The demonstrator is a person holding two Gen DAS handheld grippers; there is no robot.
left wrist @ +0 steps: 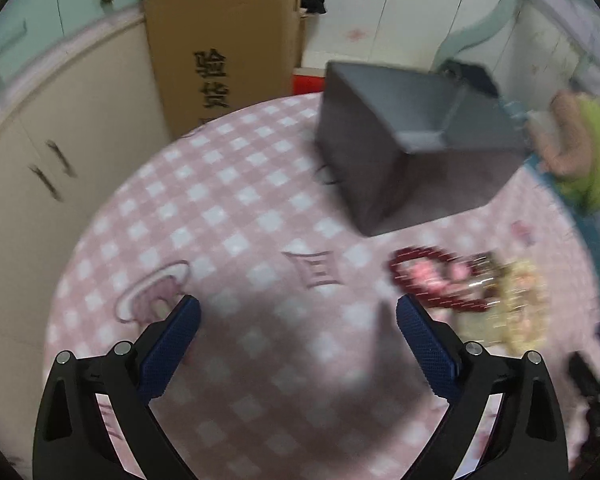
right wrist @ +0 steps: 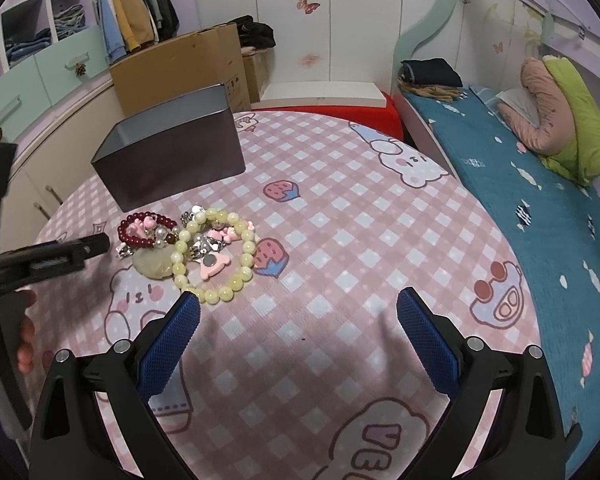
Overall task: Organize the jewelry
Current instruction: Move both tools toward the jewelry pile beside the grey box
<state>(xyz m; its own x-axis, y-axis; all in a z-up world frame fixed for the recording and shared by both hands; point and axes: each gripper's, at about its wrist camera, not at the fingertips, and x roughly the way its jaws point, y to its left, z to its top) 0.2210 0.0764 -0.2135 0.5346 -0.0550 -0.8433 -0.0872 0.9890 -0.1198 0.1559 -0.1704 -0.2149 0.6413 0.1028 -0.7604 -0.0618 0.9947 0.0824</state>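
Observation:
A heap of jewelry lies on the pink checked tablecloth (right wrist: pixel 340 240): a dark red bead bracelet (right wrist: pixel 129 232), a pale yellow bead bracelet (right wrist: pixel 242 264), a pale green stone (right wrist: pixel 153 265), pink charms and silver pieces. Behind it stands an open dark grey box (right wrist: pixel 172 160). In the left wrist view the scene is blurred; the red bracelet (left wrist: pixel 400 268) and the yellowish pile (left wrist: pixel 516 312) lie right of my left gripper (left wrist: pixel 298 314), which is open and empty. The box (left wrist: pixel 380 168) sits beyond. My right gripper (right wrist: pixel 298 312) is open and empty, just right of the yellow bracelet.
My left gripper's black body (right wrist: pixel 48 258) and a hand (right wrist: pixel 24 336) show at the left edge of the right wrist view. A cardboard box (right wrist: pixel 180 68) and cupboards (left wrist: pixel 40 208) stand behind the table. A bed with a blue cover (right wrist: pixel 540 200) runs along the right.

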